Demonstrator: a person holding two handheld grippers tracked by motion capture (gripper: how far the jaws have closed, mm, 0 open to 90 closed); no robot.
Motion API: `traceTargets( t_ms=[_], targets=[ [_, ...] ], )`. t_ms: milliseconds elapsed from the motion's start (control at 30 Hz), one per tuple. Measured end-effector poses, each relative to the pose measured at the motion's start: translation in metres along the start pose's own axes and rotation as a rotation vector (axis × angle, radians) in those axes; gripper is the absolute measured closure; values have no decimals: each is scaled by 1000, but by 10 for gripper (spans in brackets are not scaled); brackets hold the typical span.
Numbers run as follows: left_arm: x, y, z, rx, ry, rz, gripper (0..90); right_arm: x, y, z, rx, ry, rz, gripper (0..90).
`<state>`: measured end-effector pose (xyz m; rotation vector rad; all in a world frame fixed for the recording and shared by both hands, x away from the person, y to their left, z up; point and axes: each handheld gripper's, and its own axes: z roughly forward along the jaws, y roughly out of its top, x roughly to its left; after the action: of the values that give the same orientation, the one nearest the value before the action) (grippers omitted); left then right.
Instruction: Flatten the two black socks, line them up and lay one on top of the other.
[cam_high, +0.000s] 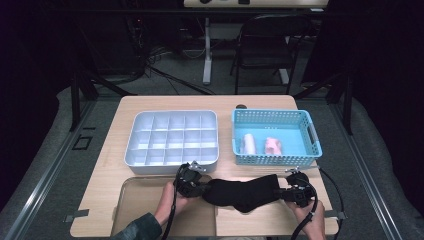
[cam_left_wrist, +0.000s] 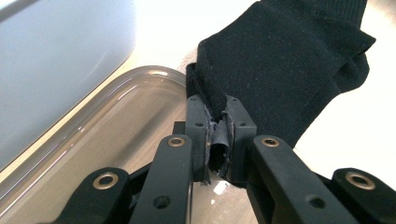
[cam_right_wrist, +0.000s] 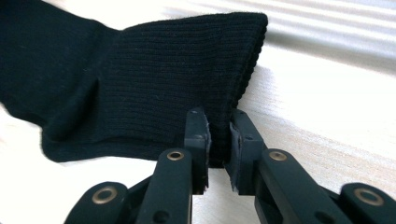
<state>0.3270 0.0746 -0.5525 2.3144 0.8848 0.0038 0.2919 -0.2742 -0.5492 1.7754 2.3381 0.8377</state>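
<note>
- A black knit sock lies stretched along the near edge of the pale wooden counter, between a person's two hand-held tools.
- The left tool has its jaws closed tight on one end of the sock; the left gripper view shows fabric bunched between the pads.
- The right tool pinches the ribbed cuff; the right gripper view shows the fine vertical ribbing.
- The left gripper view brings out a clear, rounded plastic tray just beside the sock.
- From the high view: a grey divided organiser and a perforated blue basket holding two pink rolls, both beyond the sock.
</note>
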Motion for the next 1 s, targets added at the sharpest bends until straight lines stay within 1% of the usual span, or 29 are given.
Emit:
traceTargets(
  t_ms=[33, 67, 300, 333, 400, 433, 500, 600, 667, 733, 800, 900, 933, 1000],
  targets=[
    [0, 0, 0, 1, -2, 1, 827, 0, 0, -2, -8, 2, -3, 798],
    [0, 0, 0, 2, -4, 6, 827, 0, 0, -3, -18, 4, 5, 798],
    [-1, 1, 0, -5, -8, 17, 827, 1, 0, -10, -30, 27, 6, 798],
    [-1, 1, 0, -7, -7, 16, 827, 2, 0, -12, -42, 29, 10, 798],
    [-1, 1, 0, -6, -7, 18, 827, 2, 1, -14, -45, 40, 5, 798],
    [-2, 1, 1, -12, -8, 13, 827, 3, 1, -16, -54, 46, 10, 798],
    [-2, 1, 0, -9, -7, 23, 827, 4, 1, -18, -58, 45, 3, 798],
    [-4, 1, 1, -17, -12, 19, 827, 7, 2, -22, -66, 62, 0, 798],
    [-4, 2, 2, -15, -14, 28, 827, 7, 2, -24, -76, 80, -1, 798],
    [-6, 2, 3, -22, -17, 26, 827, 8, 2, -27, -90, 87, 0, 798],
    [-6, 4, 3, -20, -21, 35, 827, 9, 3, -30, -96, 102, -1, 798],
    [-10, 5, 5, -28, -27, 34, 827, 11, 4, -34, -107, 117, -2, 798],
    [-10, 5, 5, -26, -29, 42, 827, 11, 4, -34, -111, 121, -1, 798],
    [-12, 7, 7, -29, -34, 39, 827, 13, 5, -37, -117, 138, -6, 798]
  ],
)
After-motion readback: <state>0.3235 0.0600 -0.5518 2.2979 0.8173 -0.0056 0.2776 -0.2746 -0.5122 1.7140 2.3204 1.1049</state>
